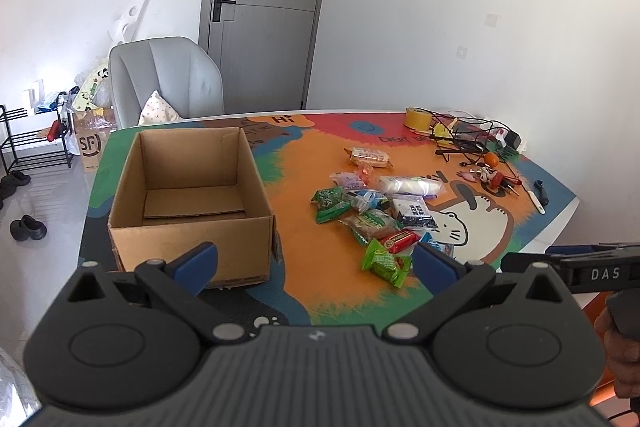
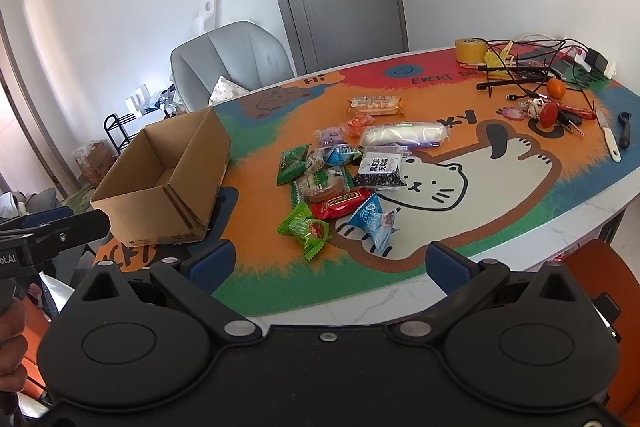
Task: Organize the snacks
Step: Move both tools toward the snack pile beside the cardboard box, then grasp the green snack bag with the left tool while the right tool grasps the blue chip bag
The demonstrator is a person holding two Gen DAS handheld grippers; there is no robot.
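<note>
An open cardboard box [image 1: 192, 203] [image 2: 168, 179] stands empty on the left of the colourful table mat. A pile of snack packets [image 1: 372, 211] [image 2: 340, 171] lies to its right: green packets [image 2: 306, 229], a red one [image 2: 340, 203], a blue triangular one [image 2: 372, 223], a long white roll [image 2: 404, 135] and a biscuit pack [image 2: 376, 105]. My left gripper [image 1: 316, 261] hovers open near the box's front right corner, nothing between its fingers. My right gripper [image 2: 330, 263] hangs open over the table's near edge, in front of the pile.
At the far right of the table lie a yellow tape roll [image 2: 470, 49], tangled black cables [image 2: 528, 67], an orange fruit [image 2: 556, 88], keys, a white knife [image 2: 608, 137] and a black tool. A grey chair [image 1: 168, 79] stands behind the table. A door and shoe rack are beyond.
</note>
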